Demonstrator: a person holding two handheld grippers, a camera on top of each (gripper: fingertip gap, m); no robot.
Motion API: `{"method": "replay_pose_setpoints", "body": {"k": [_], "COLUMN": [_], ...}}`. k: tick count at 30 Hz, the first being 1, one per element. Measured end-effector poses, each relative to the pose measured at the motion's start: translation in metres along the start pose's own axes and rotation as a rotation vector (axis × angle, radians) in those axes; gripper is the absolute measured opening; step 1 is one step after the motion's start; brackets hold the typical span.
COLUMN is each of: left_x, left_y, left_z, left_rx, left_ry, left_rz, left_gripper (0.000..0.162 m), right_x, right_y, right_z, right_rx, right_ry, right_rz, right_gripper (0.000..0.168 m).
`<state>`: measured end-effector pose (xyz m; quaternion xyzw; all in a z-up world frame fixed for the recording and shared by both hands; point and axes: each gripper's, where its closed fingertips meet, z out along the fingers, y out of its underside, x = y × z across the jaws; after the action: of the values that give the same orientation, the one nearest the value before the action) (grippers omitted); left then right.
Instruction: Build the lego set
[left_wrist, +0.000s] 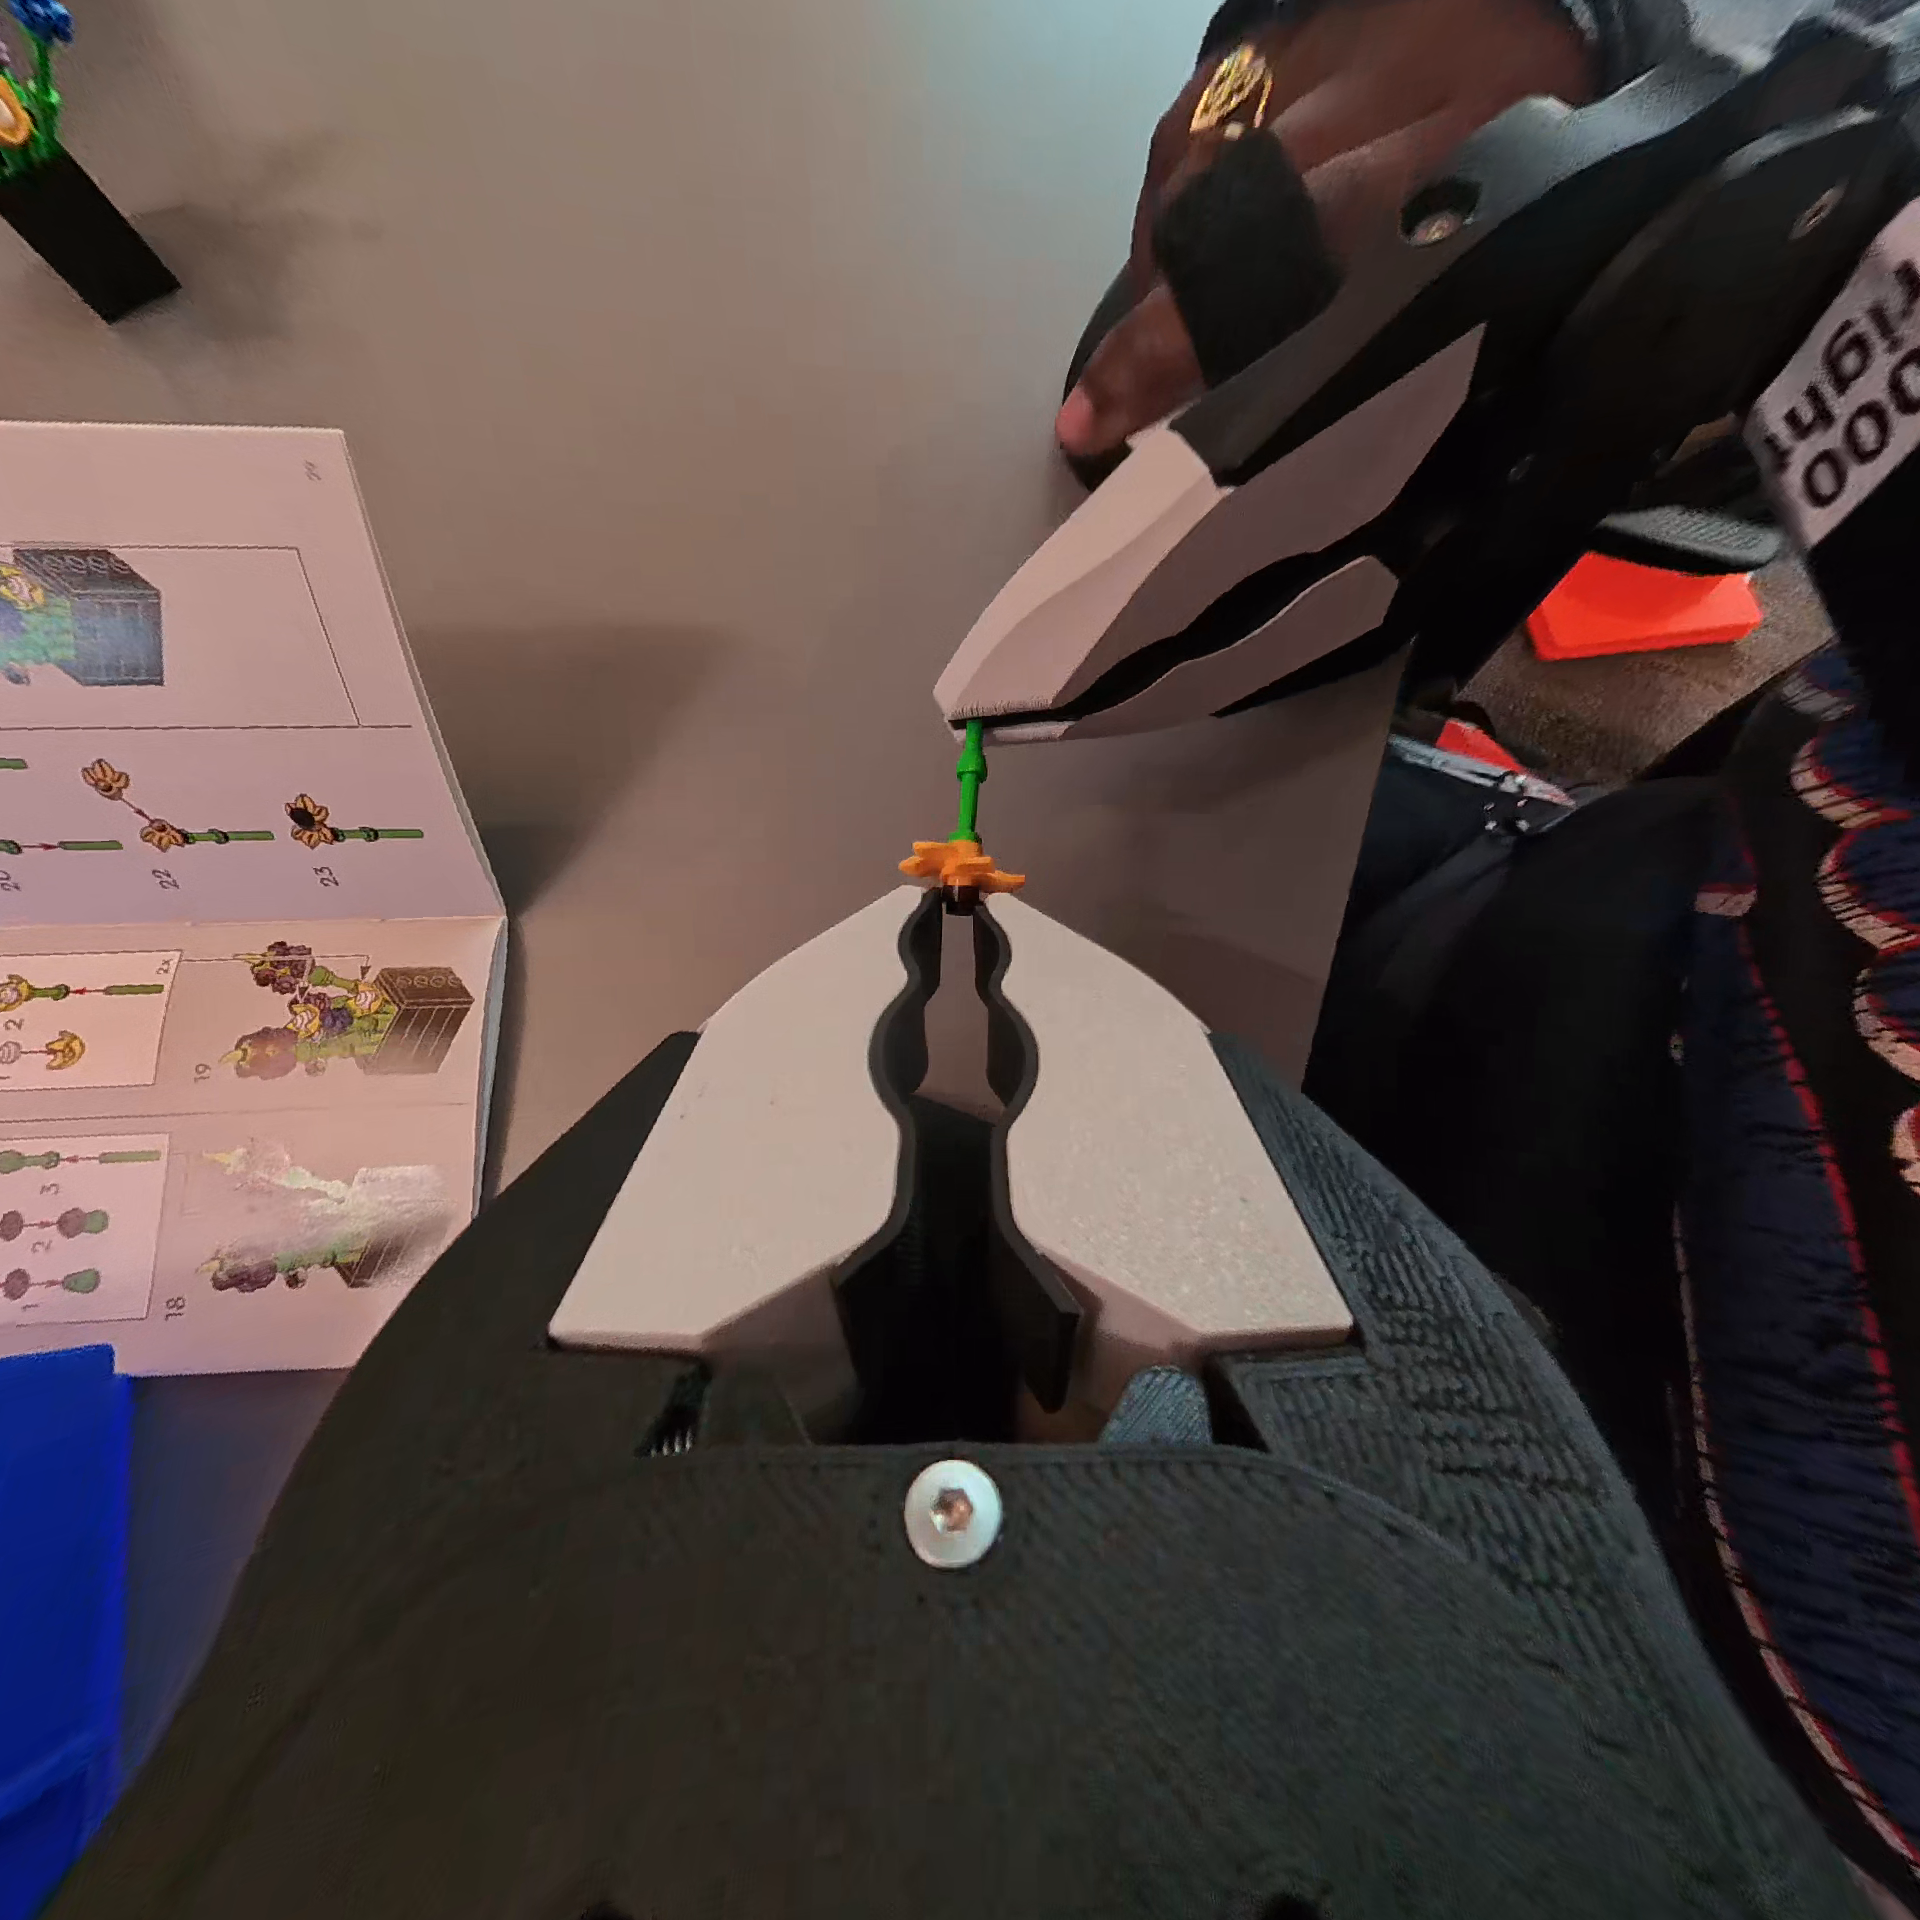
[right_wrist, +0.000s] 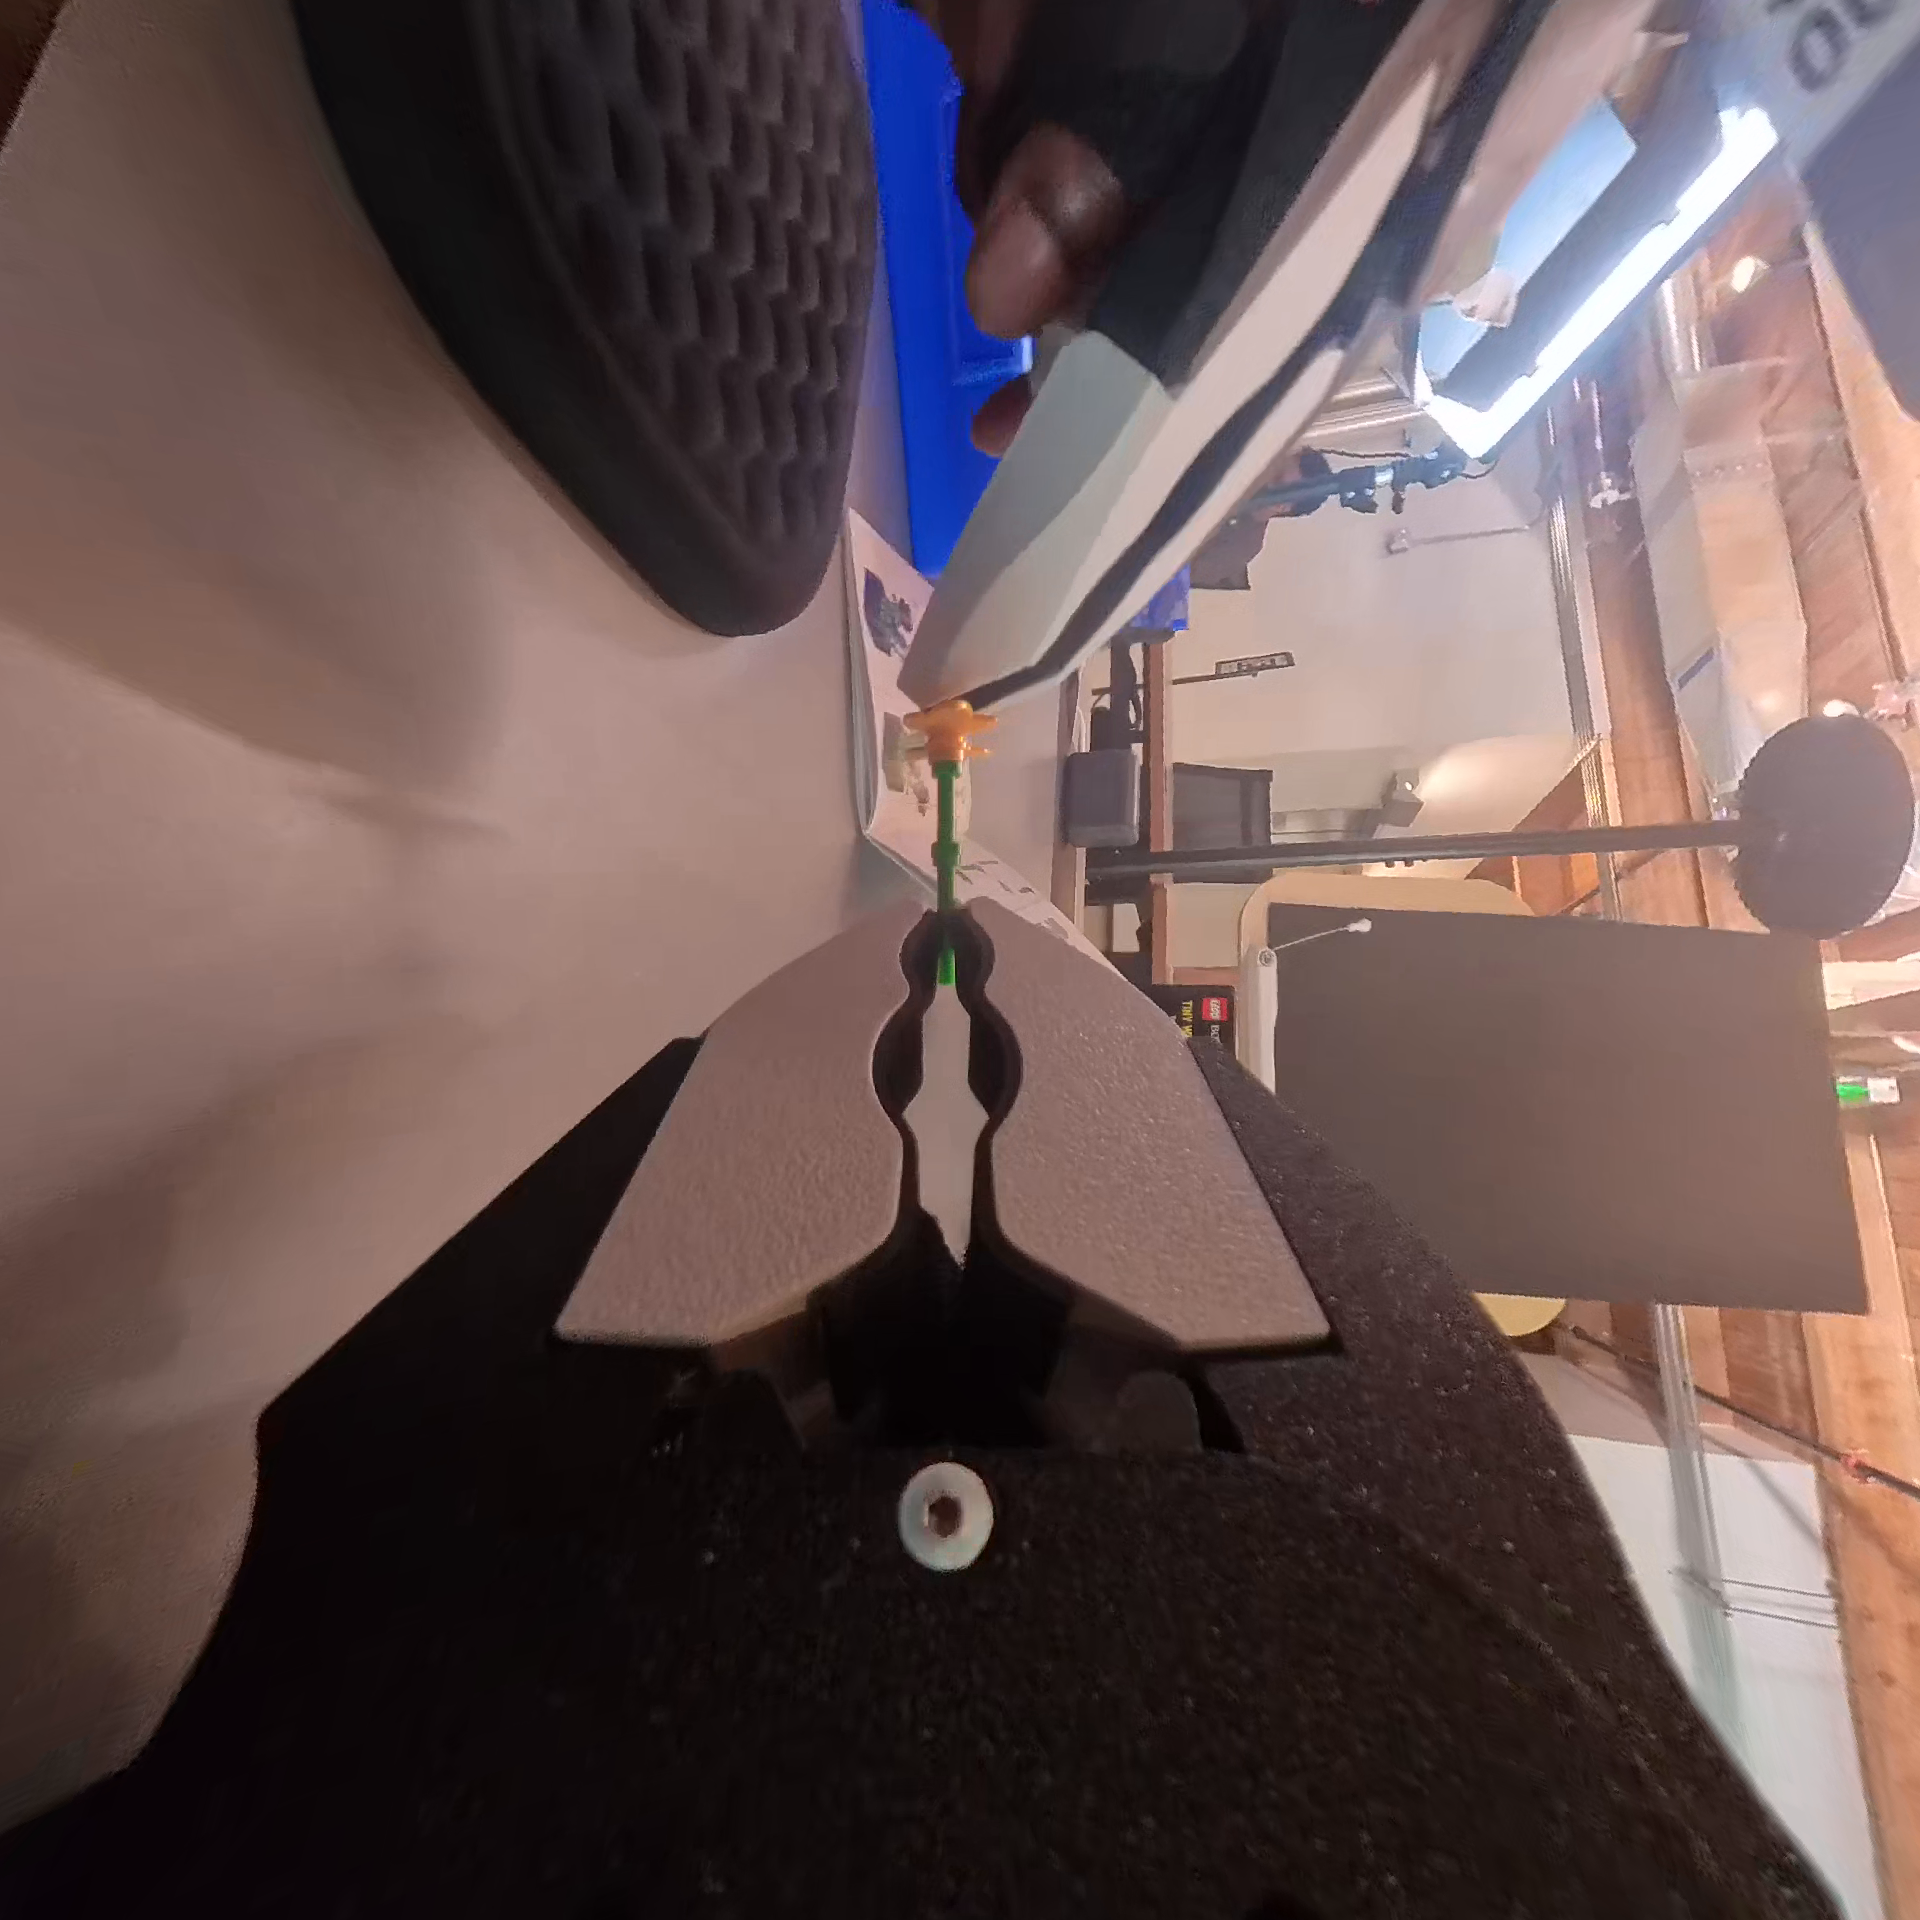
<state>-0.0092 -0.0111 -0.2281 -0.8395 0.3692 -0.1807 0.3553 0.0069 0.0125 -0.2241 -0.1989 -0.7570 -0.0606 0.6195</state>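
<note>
A small orange flower sits on the end of a thin green stem, held in the air over the grey table. My left gripper is shut on the flower's dark centre, just under the petals. My right gripper comes in from the upper right and is shut on the stem's far end. In the right wrist view, my right gripper pinches the stem. The flower touches the tips of the left gripper beyond it.
An open instruction booklet lies on the table at the left. A black base with built flowers stands at the far left. A blue thing sits at the near left, a red-orange one at the right. A hand holds the right gripper.
</note>
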Motion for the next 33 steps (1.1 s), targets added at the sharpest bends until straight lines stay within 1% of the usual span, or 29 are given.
{"method": "replay_pose_setpoints", "body": {"k": [3, 9, 14, 18, 20, 23, 24, 26, 29, 33], "left_x": [-0.002, -0.002, -0.005, -0.003, -0.001, 0.015, 0.019, 0.015, 0.003, 0.003], "left_y": [0.008, 0.010, 0.017, 0.023, 0.023, 0.018, 0.017, 0.018, 0.023, 0.025], "left_z": [0.005, 0.010, 0.014, 0.017, 0.019, 0.022, 0.023, 0.025, 0.024, 0.025], "left_rx": [-0.082, -0.116, -0.206, -0.266, -0.267, -0.228, -0.224, -0.246, -0.257, -0.272], "left_ry": [-0.030, -0.018, -0.051, -0.029, -0.007, 0.102, 0.114, 0.078, 0.026, 0.019], "left_rz": [0.036, 0.042, 0.086, 0.127, 0.136, 0.113, 0.111, 0.118, 0.079, 0.078], "left_gripper": [0.006, 0.006, 0.006, 0.006, 0.006, 0.006, 0.006, 0.006, 0.006, 0.006], "right_x": [-0.007, -0.014, -0.021, -0.028, -0.030, -0.035, -0.037, -0.036, -0.034, -0.035], "right_y": [0.001, 0.003, 0.002, 0.002, 0.004, 0.005, 0.006, 0.008, 0.008, 0.007], "right_z": [0.003, 0.003, 0.006, 0.006, 0.007, 0.008, 0.009, 0.010, 0.009, 0.011], "right_rx": [-0.014, -0.018, -0.026, -0.026, -0.030, -0.040, -0.046, -0.060, -0.062, -0.070], "right_ry": [-0.039, -0.088, -0.123, -0.167, -0.184, -0.212, -0.220, -0.216, -0.205, -0.204], "right_rz": [-0.029, 0.010, -0.016, -0.023, -0.014, -0.016, -0.020, -0.022, -0.010, -0.040], "right_gripper": [0.003, 0.003, 0.003, 0.003, 0.003, 0.003, 0.003, 0.003, 0.003, 0.003]}}
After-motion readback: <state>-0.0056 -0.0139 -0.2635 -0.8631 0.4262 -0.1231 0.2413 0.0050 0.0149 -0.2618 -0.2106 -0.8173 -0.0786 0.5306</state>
